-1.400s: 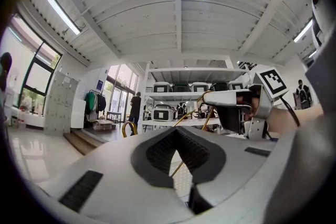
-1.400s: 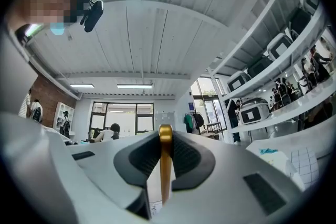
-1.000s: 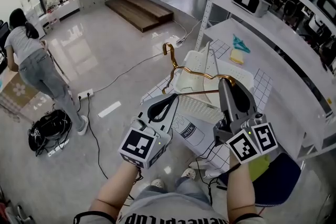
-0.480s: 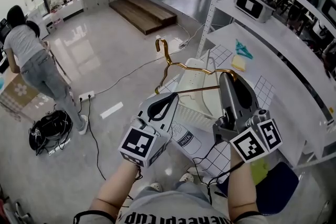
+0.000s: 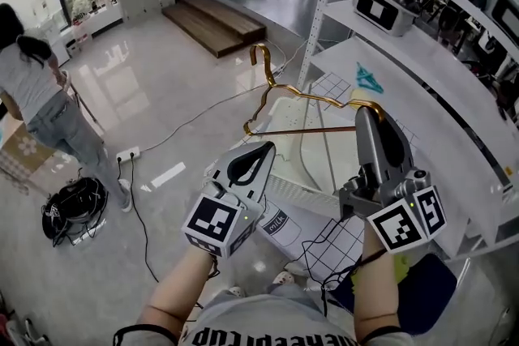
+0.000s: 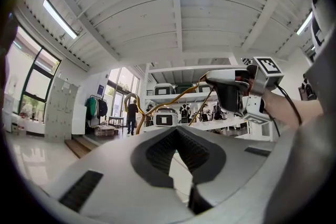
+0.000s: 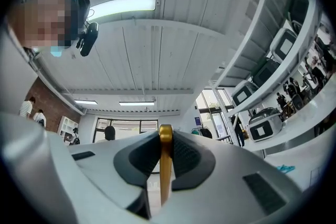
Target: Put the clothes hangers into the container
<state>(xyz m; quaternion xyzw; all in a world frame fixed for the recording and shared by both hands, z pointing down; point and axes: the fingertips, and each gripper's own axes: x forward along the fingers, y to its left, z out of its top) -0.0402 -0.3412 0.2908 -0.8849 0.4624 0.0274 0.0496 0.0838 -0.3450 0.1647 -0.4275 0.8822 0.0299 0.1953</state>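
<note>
A gold metal clothes hanger (image 5: 302, 98) hangs in the air over a white slotted container (image 5: 293, 184) on the floor. My right gripper (image 5: 375, 122) is shut on the hanger's right shoulder; in the right gripper view the gold wire (image 7: 165, 165) stands upright between the dark pads. The hook (image 5: 261, 54) points up and away on the left. My left gripper (image 5: 261, 150) is held low on the left, apart from the hanger, jaws together with nothing in them. From the left gripper view (image 6: 178, 132) the hanger (image 6: 137, 112) and the right gripper (image 6: 231, 93) show ahead.
A white shelf unit (image 5: 422, 53) with appliances (image 5: 383, 1) stands at the right; a turquoise item (image 5: 369, 79) lies on it. A milk carton box (image 5: 276, 221) and a wire grid panel (image 5: 336, 245) lie by my feet. A person (image 5: 32, 97), a black bag (image 5: 71, 211) and floor cables are at the left.
My right gripper has carried the hanger a little to the right and higher over the container. The left gripper has barely moved. The person at the left has shifted toward the edge.
</note>
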